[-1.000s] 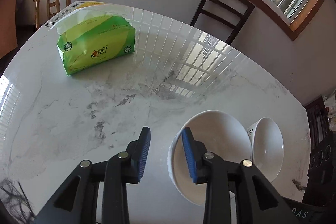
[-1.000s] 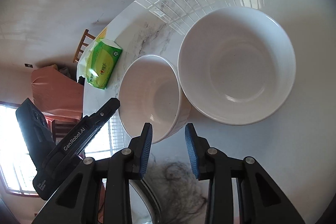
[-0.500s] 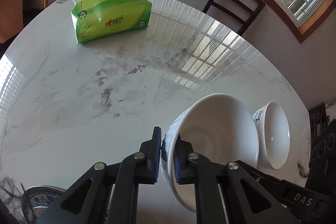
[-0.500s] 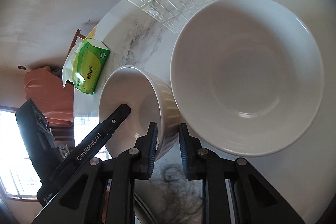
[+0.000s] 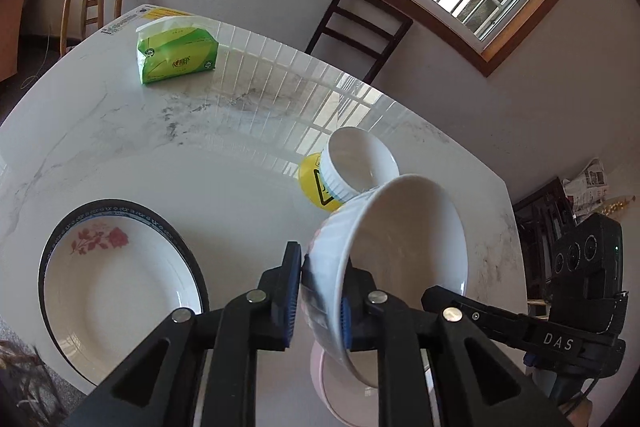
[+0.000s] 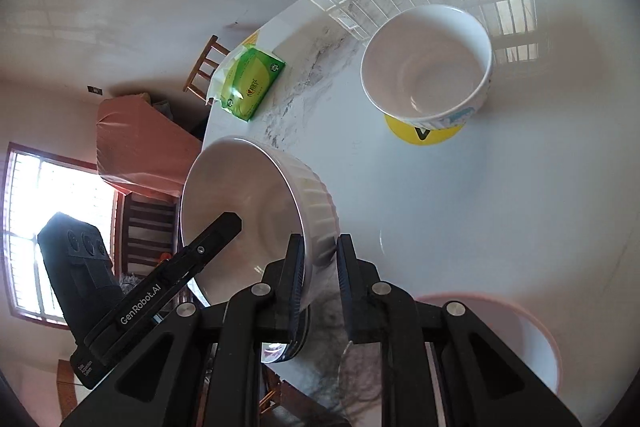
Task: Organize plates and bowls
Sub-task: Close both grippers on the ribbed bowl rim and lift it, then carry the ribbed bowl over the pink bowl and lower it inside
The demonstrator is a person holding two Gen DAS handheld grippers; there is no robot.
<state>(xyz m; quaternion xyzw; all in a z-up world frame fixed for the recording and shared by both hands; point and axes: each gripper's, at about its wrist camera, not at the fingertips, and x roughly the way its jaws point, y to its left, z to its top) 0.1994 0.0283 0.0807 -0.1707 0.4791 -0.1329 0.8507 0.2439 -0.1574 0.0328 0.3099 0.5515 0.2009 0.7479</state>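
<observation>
Item: ribbed white bowl (image 5: 392, 259), tilted, lifted above table (image 5: 200, 155); left hand-held gripper (image 5: 316, 291) and right hand-held gripper (image 6: 318, 279) each clamped on its rim. Step: carrying. Next: likely nesting with another bowl, lowered level.

White letters "DAS" on black gripper arm (image 5: 560, 341) at lower right; white "GenRobot.AI" on black gripper arm (image 6: 160, 291) at lower left. Print on green tissue pack (image 5: 176, 61) too small to read.

Green tissue pack (image 5: 176, 55) on marble table (image 5: 120, 147); yellow sticker (image 6: 424, 133); two chairs behind.
</observation>
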